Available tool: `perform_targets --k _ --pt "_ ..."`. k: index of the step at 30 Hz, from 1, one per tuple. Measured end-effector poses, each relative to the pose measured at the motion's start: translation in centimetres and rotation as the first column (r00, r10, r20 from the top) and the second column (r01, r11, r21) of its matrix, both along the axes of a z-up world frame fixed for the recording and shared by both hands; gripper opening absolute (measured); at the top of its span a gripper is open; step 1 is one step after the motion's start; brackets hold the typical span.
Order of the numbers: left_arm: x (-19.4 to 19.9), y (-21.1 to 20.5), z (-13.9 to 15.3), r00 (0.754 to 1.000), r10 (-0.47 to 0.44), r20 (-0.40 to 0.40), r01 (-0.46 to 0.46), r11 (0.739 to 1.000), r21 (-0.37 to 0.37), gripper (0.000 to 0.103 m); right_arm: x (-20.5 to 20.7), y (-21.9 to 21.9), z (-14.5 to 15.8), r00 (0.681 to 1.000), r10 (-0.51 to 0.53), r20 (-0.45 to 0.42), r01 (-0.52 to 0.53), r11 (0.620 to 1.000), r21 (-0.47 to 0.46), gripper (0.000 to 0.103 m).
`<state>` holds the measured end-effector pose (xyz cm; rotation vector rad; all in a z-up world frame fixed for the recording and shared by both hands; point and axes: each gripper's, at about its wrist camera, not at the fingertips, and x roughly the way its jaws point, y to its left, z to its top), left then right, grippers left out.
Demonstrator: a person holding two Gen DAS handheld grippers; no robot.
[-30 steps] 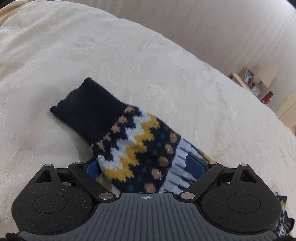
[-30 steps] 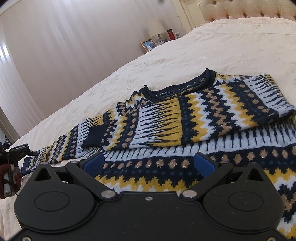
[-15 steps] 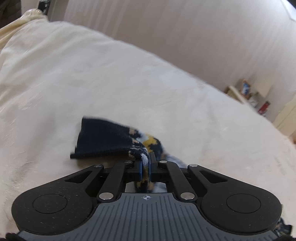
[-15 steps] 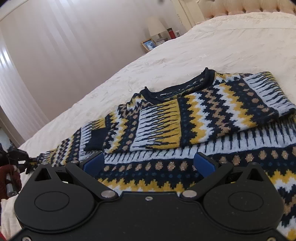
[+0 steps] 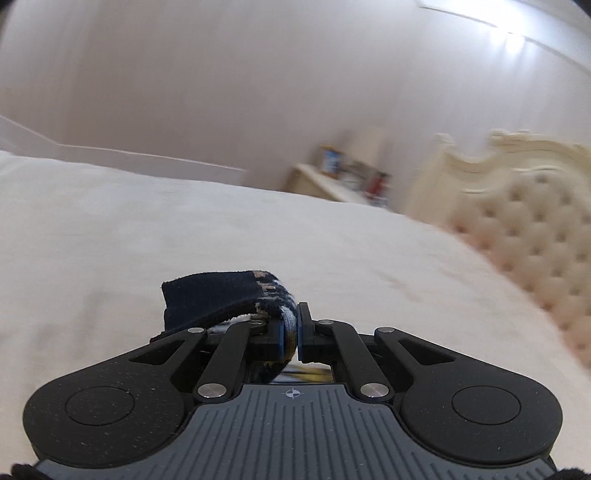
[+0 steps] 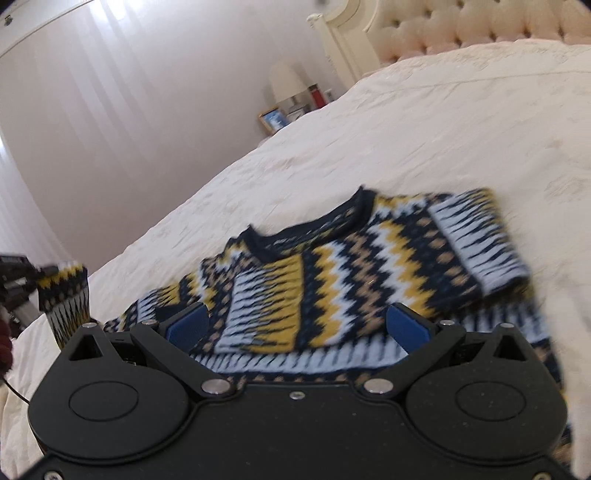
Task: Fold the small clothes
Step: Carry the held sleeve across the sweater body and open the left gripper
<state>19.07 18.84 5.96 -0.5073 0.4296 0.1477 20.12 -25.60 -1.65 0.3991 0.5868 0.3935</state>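
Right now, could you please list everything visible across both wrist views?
sweater: one, navy, yellow, white and tan zigzag knit, lying on the bed, right sleeve folded across the chest.
sleeve cuff: one, navy, lifted off the bed.
bed cover: one, cream, under the sweater.
headboard: one, cream, tufted, at the bed's far end.
bedside table: one, cream, beside the headboard.
lamp: one, white shade, on that table.
picture frame: one, blue photo, by the lamp.
left gripper: black, blue pads, shut on the sleeve cuff.
right gripper: black, blue pads, open over the sweater.
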Motion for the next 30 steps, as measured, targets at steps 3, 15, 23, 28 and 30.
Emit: perform_targets --k 3,15,23,28,30 --pt "1.6 -3.9 1.5 0.995 -0.097 0.035 0.098 0.995 -0.036 0.005 0.2 -1.0 0.4 1.000 -0.025 -0.001 0.025 1.000 0.008 0.103" --pt "6.6 -18.1 -0.7 0.925 -0.378 0.035 0.379 0.925 -0.027 0.006 0.8 -6.2 1.1 0.986 -0.167 -0.020 0.168 0.984 0.060 0.103" --pt "7.6 -22.6 -6.7 0.851 -0.507 -0.137 0.508 0.861 -0.035 0.040 1.2 -7.8 0.7 0.974 -0.218 -0.055 0.222 0.972 0.075 0.103" --pt "6.9 -22.8 -7.3 0.787 -0.595 -0.161 0.599 0.800 -0.032 0.080 1.4 -8.1 0.5 0.971 -0.229 -0.066 0.233 0.970 0.072 0.103" --pt "6.3 -22.8 -7.2 0.761 -0.629 -0.157 0.637 0.771 -0.001 0.092 1.5 -8.1 0.4 0.969 -0.235 -0.071 0.240 0.968 0.069 0.103"
